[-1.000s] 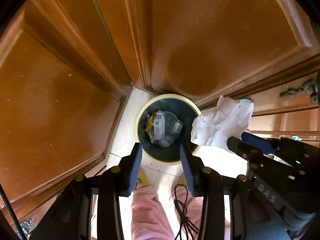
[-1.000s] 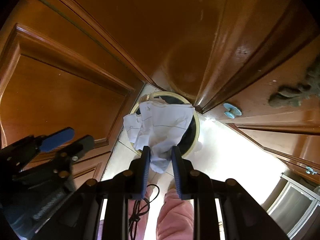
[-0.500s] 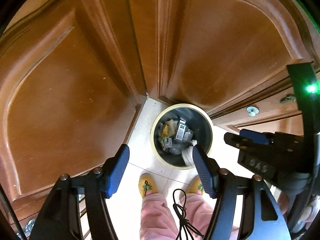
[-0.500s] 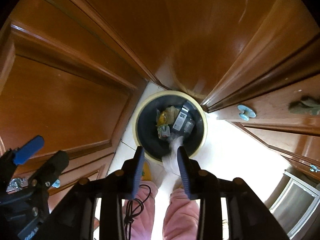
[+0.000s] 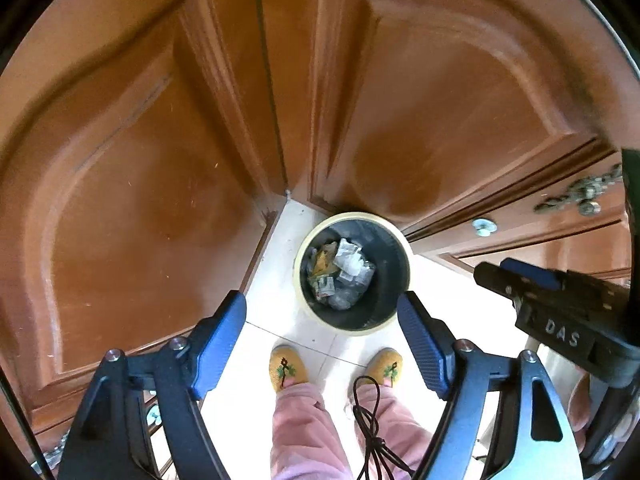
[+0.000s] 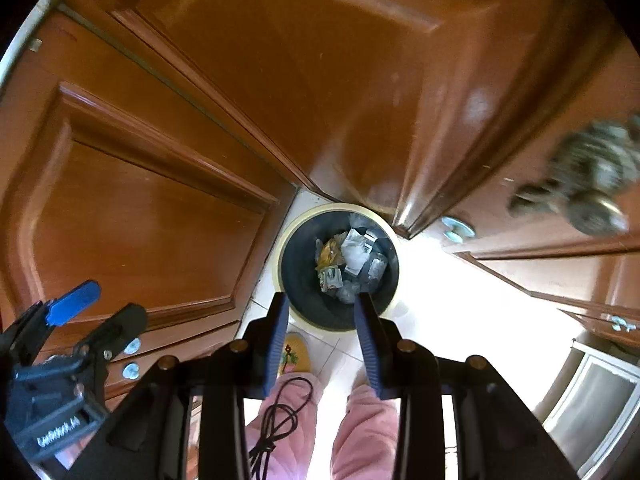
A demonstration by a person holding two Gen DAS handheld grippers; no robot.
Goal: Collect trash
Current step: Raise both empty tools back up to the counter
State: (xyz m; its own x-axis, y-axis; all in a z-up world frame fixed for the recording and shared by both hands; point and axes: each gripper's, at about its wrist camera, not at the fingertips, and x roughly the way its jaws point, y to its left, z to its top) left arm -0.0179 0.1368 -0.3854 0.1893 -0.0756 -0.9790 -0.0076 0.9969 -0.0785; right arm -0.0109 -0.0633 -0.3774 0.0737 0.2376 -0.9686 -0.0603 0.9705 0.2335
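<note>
A round dark trash bin with a cream rim (image 5: pixel 303 252) stands on the pale tiled floor in a corner of wooden doors; it also shows in the right wrist view (image 6: pixel 280 248). Crumpled paper and wrappers (image 5: pixel 340 276) lie inside it, seen in the right wrist view too (image 6: pixel 352 264). My left gripper (image 5: pixel 322 312) is open and empty, high above the bin's near rim. My right gripper (image 6: pixel 322 312) is open and empty, also above the near rim. Each gripper shows at the edge of the other's view.
Brown wooden doors (image 5: pixel 152 200) close in behind and left of the bin. A cabinet with small knobs (image 6: pixel 458 228) is at the right. The person's yellow slippers (image 5: pixel 286 368) and pink trousers stand just before the bin. A black cord (image 5: pixel 370 412) hangs down.
The right gripper opened and the white crumpled paper dropped into the bin. Both grippers rose away from the bin, and the left gripper opened wider.
</note>
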